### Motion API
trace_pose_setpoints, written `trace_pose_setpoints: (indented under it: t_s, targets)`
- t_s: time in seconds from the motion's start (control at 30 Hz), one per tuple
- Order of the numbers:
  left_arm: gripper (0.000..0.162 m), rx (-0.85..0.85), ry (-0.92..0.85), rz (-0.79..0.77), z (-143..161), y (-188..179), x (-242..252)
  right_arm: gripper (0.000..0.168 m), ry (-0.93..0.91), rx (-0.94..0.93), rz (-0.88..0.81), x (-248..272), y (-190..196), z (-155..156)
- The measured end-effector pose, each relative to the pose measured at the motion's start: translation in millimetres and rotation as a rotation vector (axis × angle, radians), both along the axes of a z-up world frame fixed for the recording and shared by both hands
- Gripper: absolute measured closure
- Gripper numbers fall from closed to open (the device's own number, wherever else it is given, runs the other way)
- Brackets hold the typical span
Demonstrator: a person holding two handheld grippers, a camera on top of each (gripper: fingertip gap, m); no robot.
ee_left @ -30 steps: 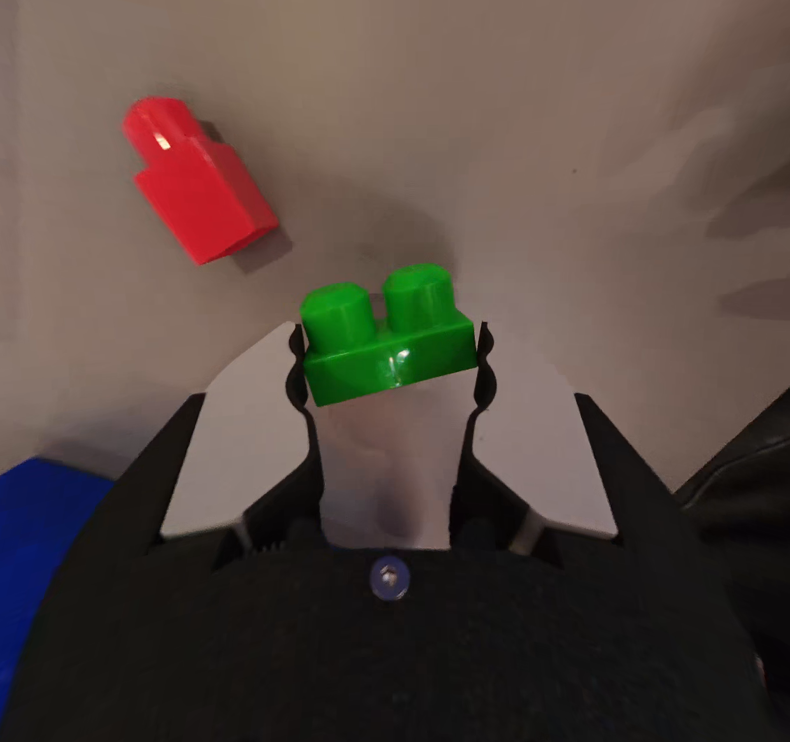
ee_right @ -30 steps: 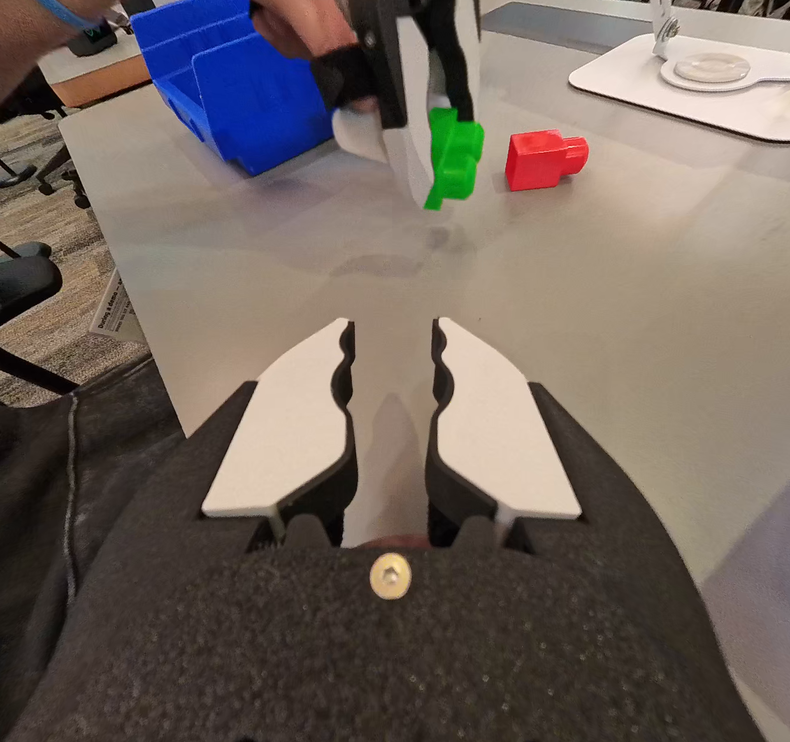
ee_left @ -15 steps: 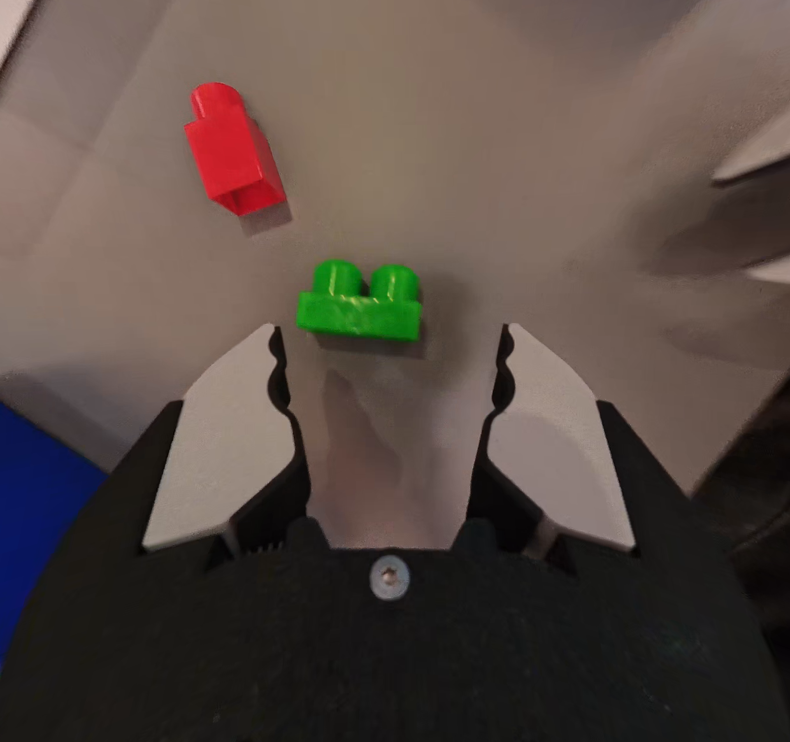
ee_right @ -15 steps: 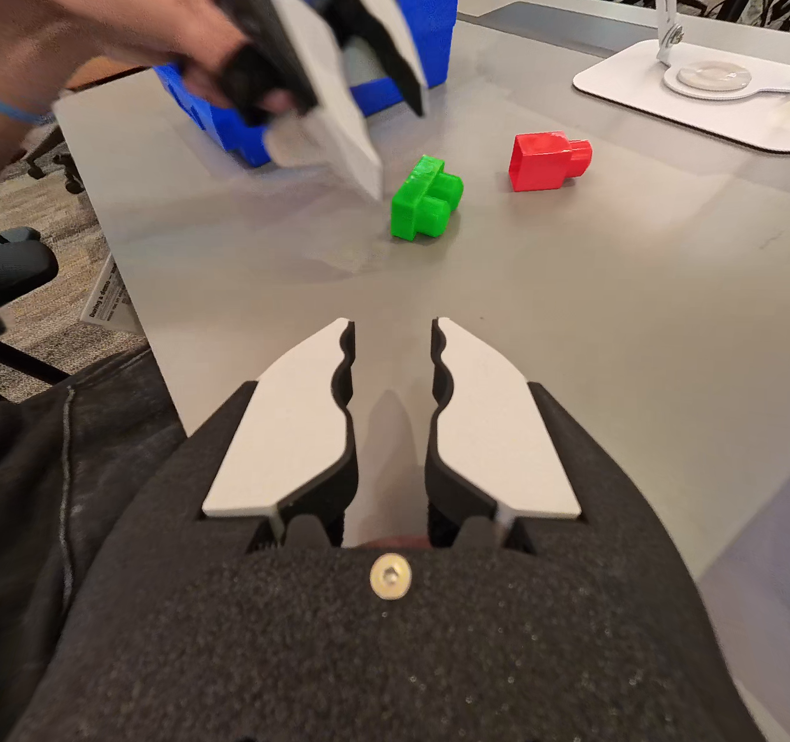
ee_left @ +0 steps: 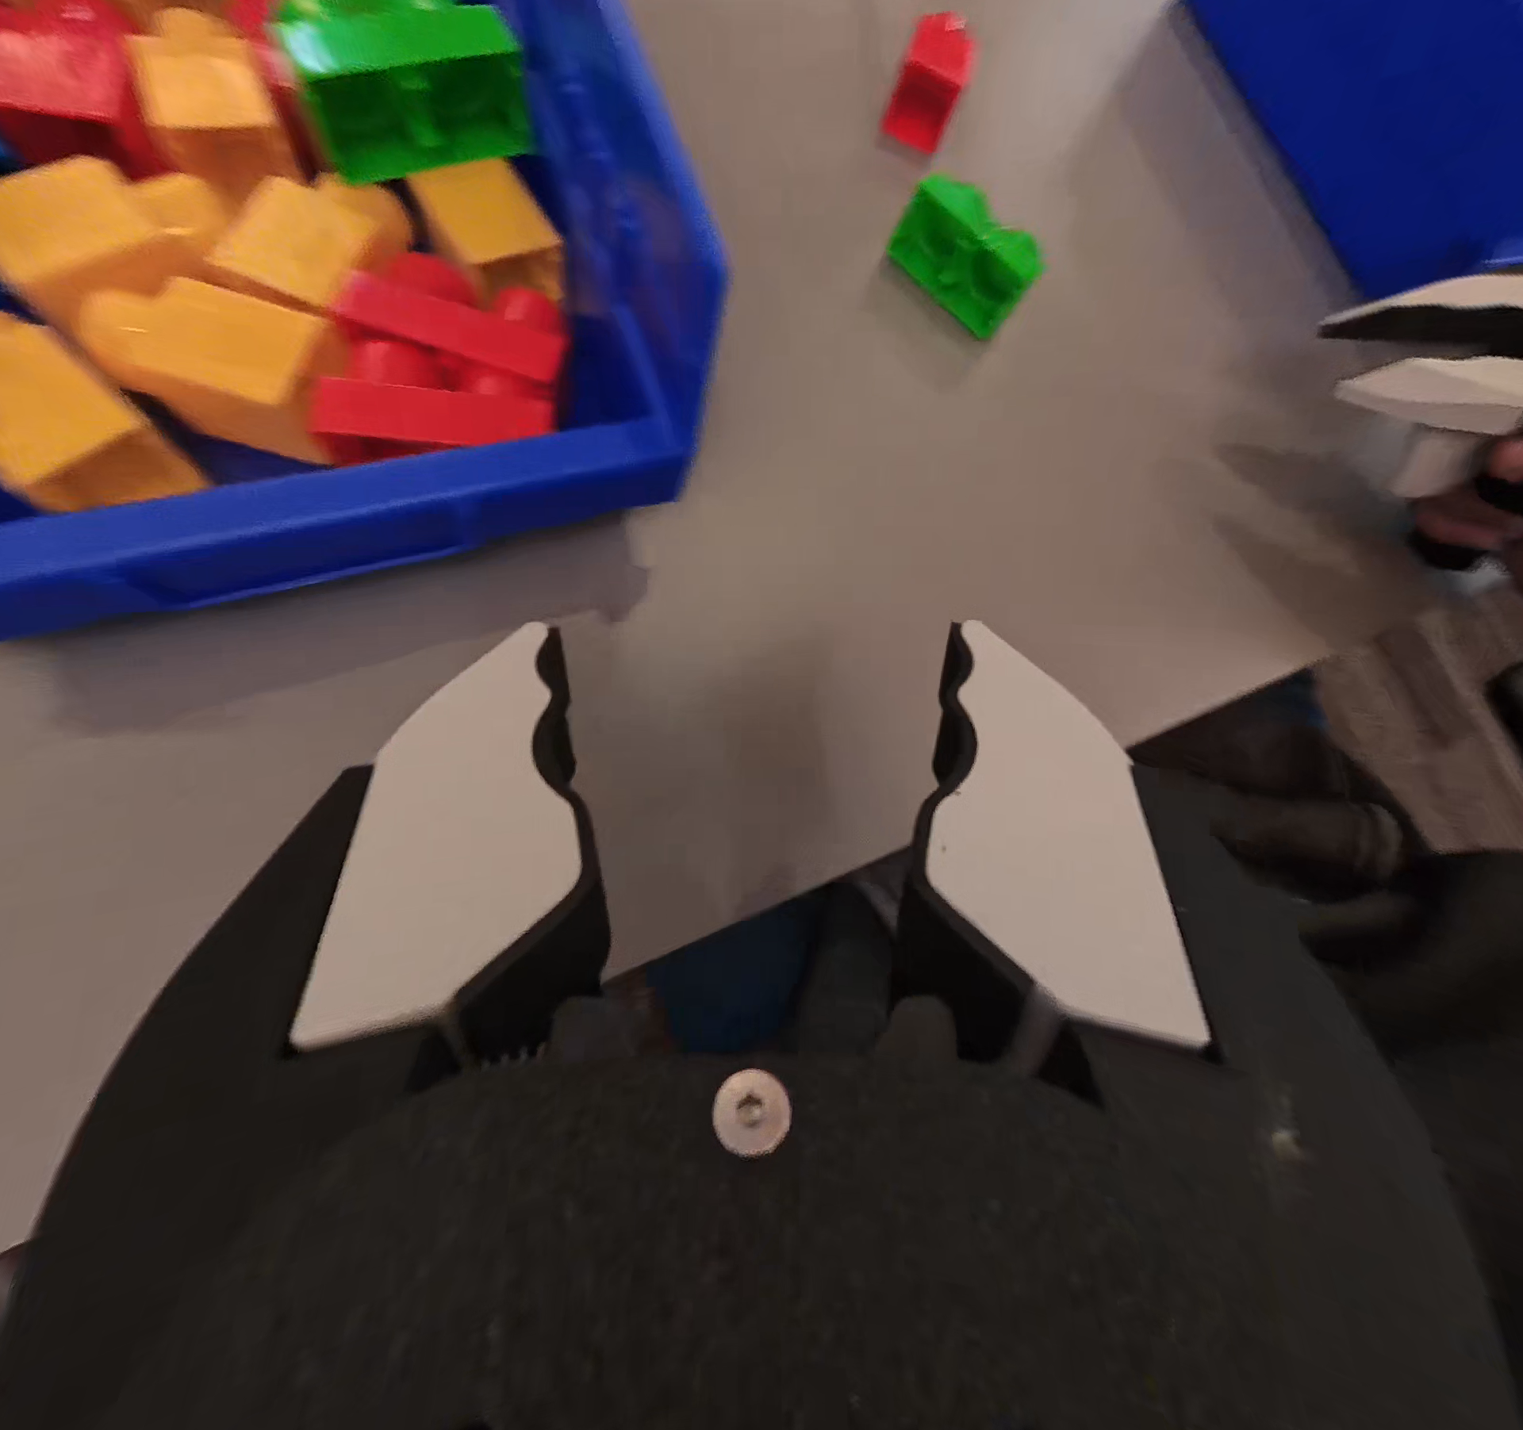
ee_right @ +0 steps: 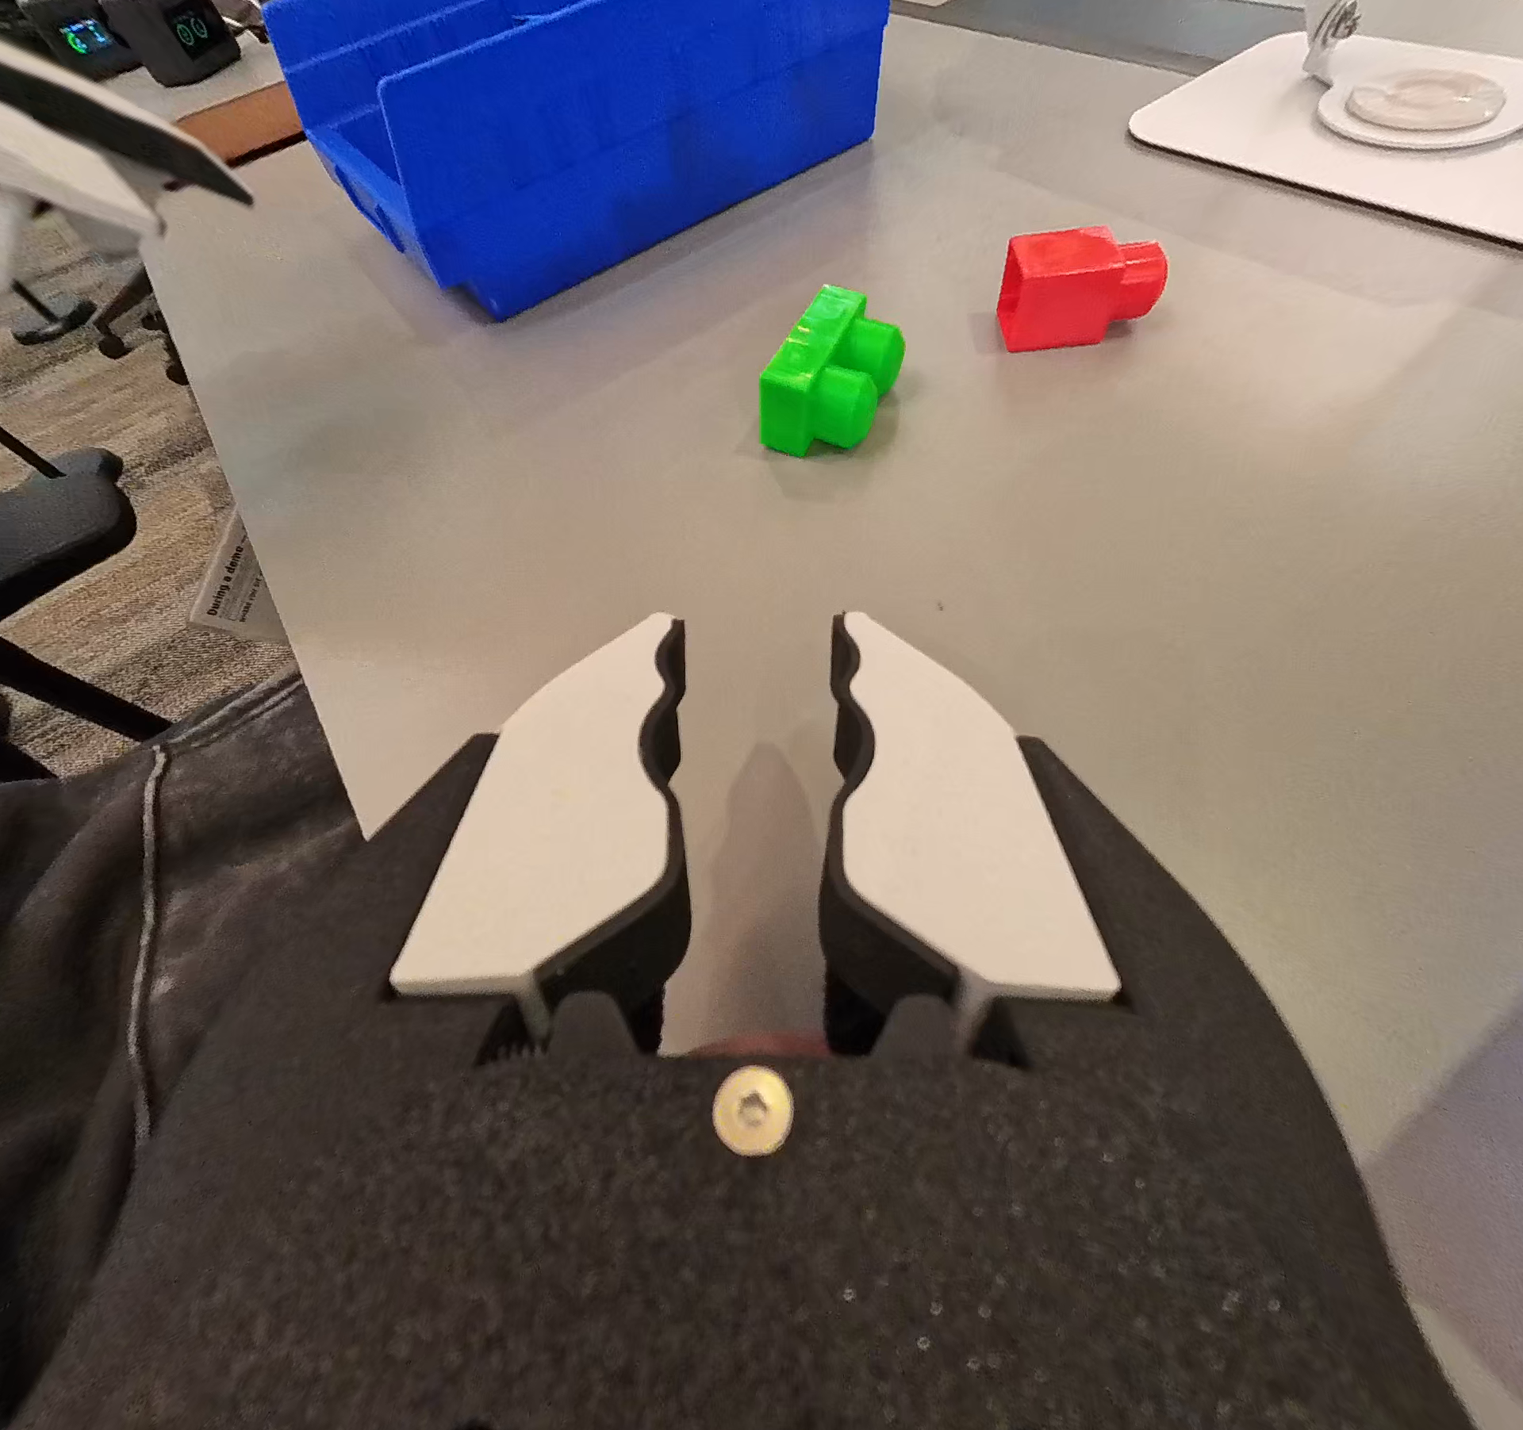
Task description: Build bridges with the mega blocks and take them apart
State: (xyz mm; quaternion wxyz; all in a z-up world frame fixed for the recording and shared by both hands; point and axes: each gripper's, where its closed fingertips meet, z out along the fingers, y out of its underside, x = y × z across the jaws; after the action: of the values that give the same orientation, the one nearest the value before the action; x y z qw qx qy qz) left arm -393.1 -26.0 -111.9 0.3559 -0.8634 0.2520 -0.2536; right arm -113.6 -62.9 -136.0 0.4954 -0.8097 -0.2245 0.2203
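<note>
Since release, green block (ee_right: 828, 373) lies on table; left hand-held gripper (ee_left: 754, 632) seemingly retreated.

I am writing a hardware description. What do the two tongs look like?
Both the left tongs and the right tongs have a black, grainy body with one silver hex screw at the centre. Each finger carries a flat pale grey plate and a black, wavy inner pad. No cables show.

green two-stud block (ee_right: 827, 374) on its side, red one-stud block (ee_right: 1076, 287) toppled nearby
</note>
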Motion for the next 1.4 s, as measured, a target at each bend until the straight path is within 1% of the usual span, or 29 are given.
trace_pose_setpoints:
  t_s: [0.07, 0.13, 0.2, 0.27, 0.3, 0.37, 0.5, 0.6, 0.83, 0.87, 0.93, 0.97, 1.03, 1.07, 1.2, 1.27, 1.33, 1.4]
  targets:
    - [0.077, 0.017, 0.085, 0.076, 3.6, 21.3, -19.2, 0.135, 0.000, -0.007, 0.007, -1.9, -0.4, -1.2]
    - [0.080, -0.019, 0.125, 0.156, 7.6, 46.9, -34.5, 0.135, 0.002, -0.005, 0.011, -3.4, -1.2, -0.2]
    - [0.090, -0.047, 0.176, 0.251, 10.6, 81.6, -52.0, 0.135, 0.007, -0.003, 0.020, -5.3, -1.8, 1.8]
    - [0.093, -0.062, 0.240, 0.335, 12.3, 114.9, -70.0, 0.135, 0.014, -0.001, 0.026, -6.1, -1.9, 3.2]
    - [0.098, -0.072, 0.261, 0.363, 12.9, 127.4, -76.7, 0.135, 0.018, -0.005, 0.028, -5.9, -1.8, 3.4]
    - [0.098, -0.111, 0.300, 0.409, 9.0, 142.5, -88.1, 0.135, 0.036, -0.014, 0.032, -5.1, -2.3, 4.1]
    - [0.098, -0.211, 0.396, 0.414, -9.0, 147.5, -96.6, 0.135, 0.063, -0.011, 0.021, 2.5, -2.7, 7.3]
    - [0.099, -0.247, 0.429, 0.431, -16.1, 151.6, -101.8, 0.135, 0.045, 0.018, -0.004, 10.5, -1.9, 12.7]
    - [0.099, -0.416, 0.499, 0.437, -44.6, 152.1, -107.5, 0.135, 0.066, 0.077, 0.057, 0.3, -9.1, 33.8]
    - [0.101, -0.439, 0.504, 0.439, -48.6, 153.3, -107.2, 0.135, 0.067, 0.083, 0.063, -0.1, -9.1, 35.4]
    - [0.113, -0.467, 0.505, 0.456, -54.9, 158.2, -107.8, 0.135, 0.076, 0.088, 0.076, -0.8, -8.4, 38.3]
    - [0.112, -0.488, 0.517, 0.459, -58.4, 158.9, -108.5, 0.135, 0.084, 0.087, 0.082, -1.2, -7.7, 39.5]
    - [0.124, -0.507, 0.537, 0.454, -60.9, 160.6, -107.0, 0.135, 0.103, 0.081, 0.094, -2.1, -6.0, 41.1]
    - [0.125, -0.507, 0.553, 0.450, -61.3, 161.5, -106.2, 0.135, 0.111, 0.077, 0.104, -3.0, -5.6, 41.8]
    - [0.126, -0.492, 0.583, 0.424, -60.5, 160.7, -101.5, 0.134, 0.112, 0.076, 0.111, -3.8, -2.3, 42.9]
    - [0.126, -0.442, 0.584, 0.398, -53.4, 157.1, -98.1, 0.134, 0.111, 0.072, 0.111, -4.0, -1.2, 42.4]
    - [0.126, -0.361, 0.564, 0.362, -34.7, 150.6, -91.4, 0.134, 0.111, 0.070, 0.102, -3.0, 0.2, 41.5]
    - [0.127, -0.258, 0.537, 0.294, -4.1, 140.4, -79.4, 0.134, 0.104, 0.068, 0.091, -1.9, 2.0, 39.1]
